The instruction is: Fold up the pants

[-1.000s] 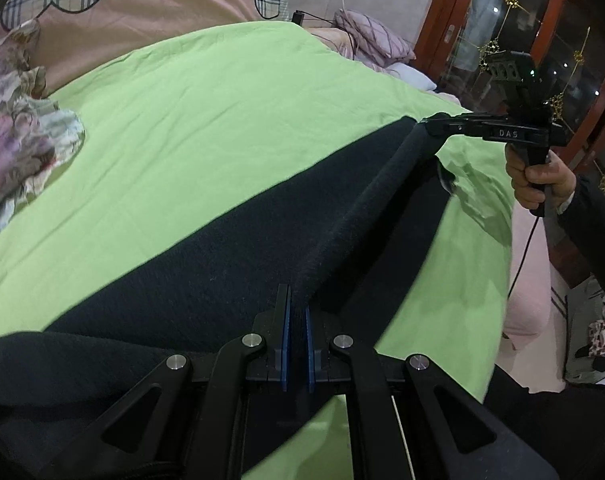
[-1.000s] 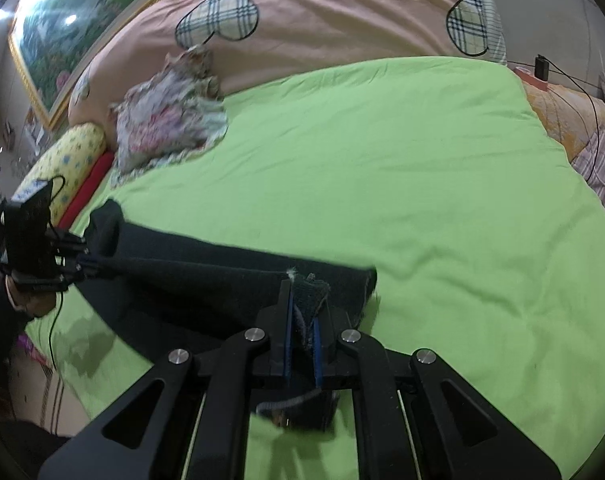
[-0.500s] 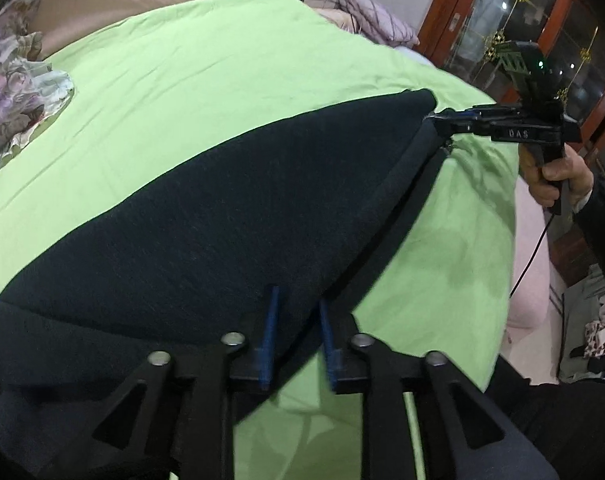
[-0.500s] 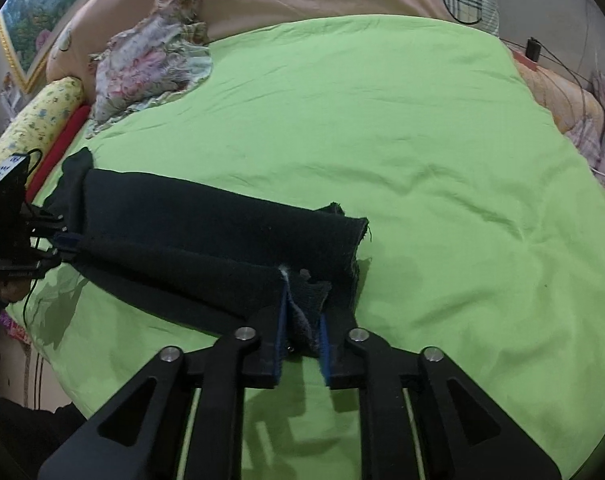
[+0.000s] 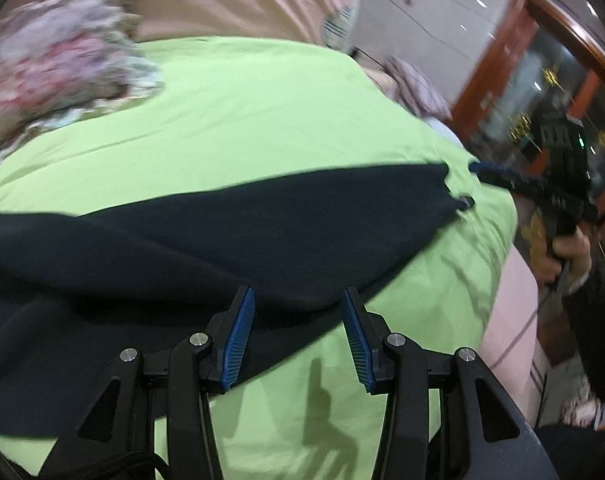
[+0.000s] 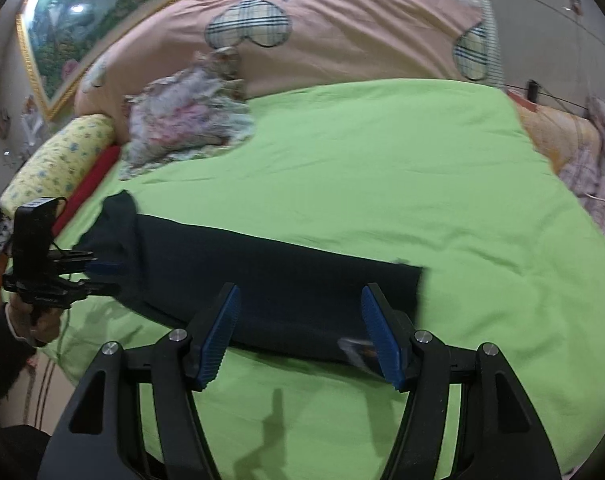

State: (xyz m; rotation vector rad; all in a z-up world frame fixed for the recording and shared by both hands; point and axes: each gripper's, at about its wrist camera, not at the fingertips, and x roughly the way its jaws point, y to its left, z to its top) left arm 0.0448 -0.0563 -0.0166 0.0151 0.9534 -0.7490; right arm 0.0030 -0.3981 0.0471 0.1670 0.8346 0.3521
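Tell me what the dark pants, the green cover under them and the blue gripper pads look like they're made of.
The pants look like a thick matte knit or fleece: they show no sheen and drape softly.

The green bed cover appears to be smooth woven cotton, with fine creases.

The blue pads on the right gripper look like ribbed rubber or plastic, with fine ridges visible; the left gripper has the same pads.

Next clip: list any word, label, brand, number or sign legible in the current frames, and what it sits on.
None can be read.
Right gripper: pale marks on its black body, in the left wrist view, too blurred to read.
Left gripper: a faint mark on its body, in the right wrist view, too small to read.
Small tag at the edge of the dark pants: blurred, no letters legible.
Pink quilt: only plaid hearts and a star, no text.
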